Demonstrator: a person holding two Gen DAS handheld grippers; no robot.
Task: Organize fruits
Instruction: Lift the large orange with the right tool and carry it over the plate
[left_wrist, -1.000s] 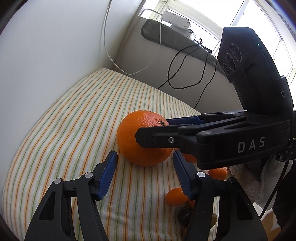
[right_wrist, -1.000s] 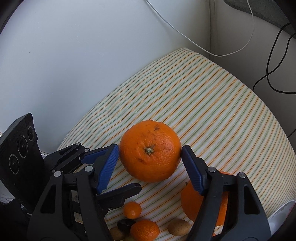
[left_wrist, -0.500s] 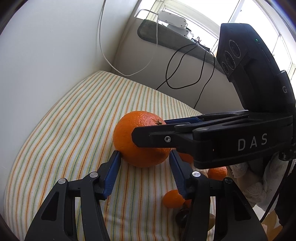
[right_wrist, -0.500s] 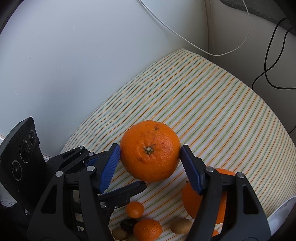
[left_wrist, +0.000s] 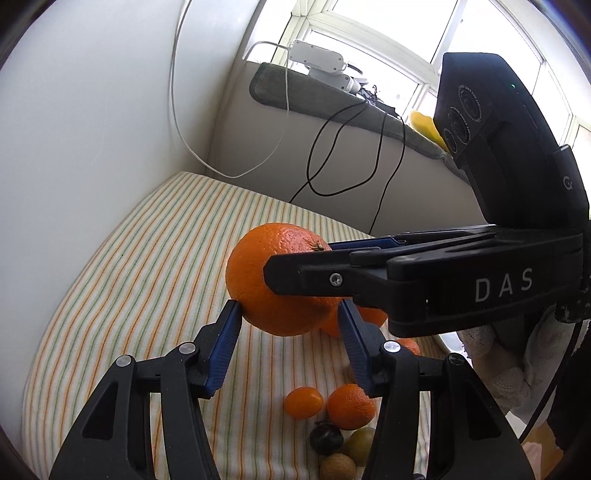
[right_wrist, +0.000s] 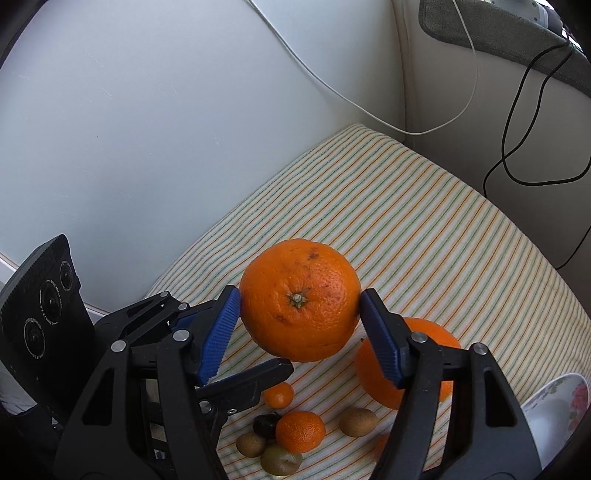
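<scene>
large orange (right_wrist: 300, 300) clamped between both tools, clear above striped cloth (right_wrist: 424, 221).

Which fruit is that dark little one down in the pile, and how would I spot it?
Start at the striped cloth and the big orange held above it. Below it lies a cluster of small fruit; the dark fruit sits beside a small orange one. It is the only nearly black piece; its neighbours are orange, brown or greenish.

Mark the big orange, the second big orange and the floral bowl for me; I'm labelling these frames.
big orange (right_wrist: 300, 300): right wrist view, stem end.
second big orange (right_wrist: 430, 334): right wrist view, upper skin.
floral bowl (right_wrist: 557, 391): right wrist view, rim.
</scene>
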